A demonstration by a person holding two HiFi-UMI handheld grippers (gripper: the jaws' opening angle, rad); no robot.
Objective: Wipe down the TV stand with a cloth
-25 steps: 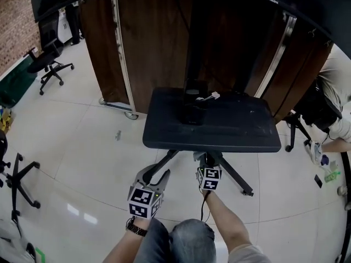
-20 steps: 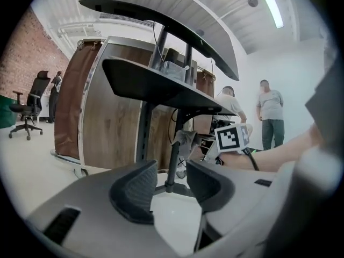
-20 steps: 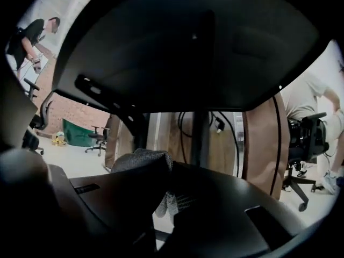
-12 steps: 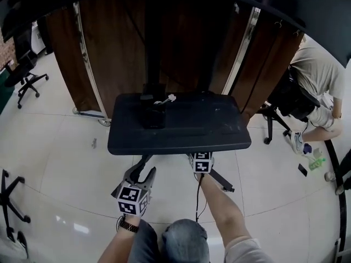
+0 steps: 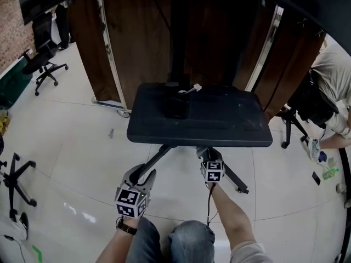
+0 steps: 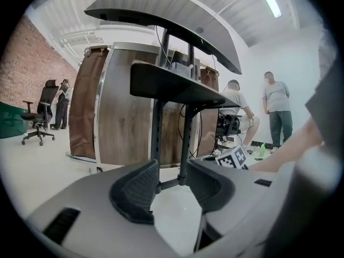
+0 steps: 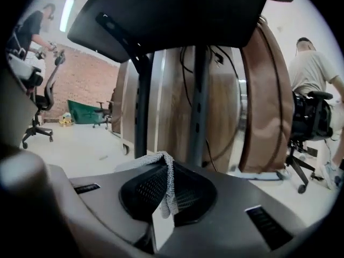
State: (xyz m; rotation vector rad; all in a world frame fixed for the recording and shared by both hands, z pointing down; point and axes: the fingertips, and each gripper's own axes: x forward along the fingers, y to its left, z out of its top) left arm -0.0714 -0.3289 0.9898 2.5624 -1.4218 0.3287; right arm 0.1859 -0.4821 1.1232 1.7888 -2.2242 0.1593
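The TV stand's black shelf (image 5: 219,126) sits on a dark pole in the middle of the head view, with a small black box (image 5: 175,106) and a white plug (image 5: 193,88) on it. My right gripper (image 5: 206,155) is low, just in front of the shelf's front edge, and is shut on a grey cloth (image 7: 167,183) pinched between its pads. The shelf's underside (image 7: 172,15) fills the top of the right gripper view. My left gripper (image 5: 143,175) hangs lower and to the left, open and holding nothing, its pads (image 6: 137,190) apart, with the shelf (image 6: 172,85) above and ahead.
The stand's splayed legs (image 5: 237,181) spread over the white floor beneath my grippers. Brown wooden panels on castors (image 5: 137,43) stand behind it. Office chairs (image 5: 44,64) are at the left. A seated person (image 5: 332,92) is at the right; other people (image 6: 277,112) stand farther off.
The head view has swung and the stand has shifted in it. My right gripper with the cloth has dropped slightly back from the shelf's front edge. The left gripper stays open and low.
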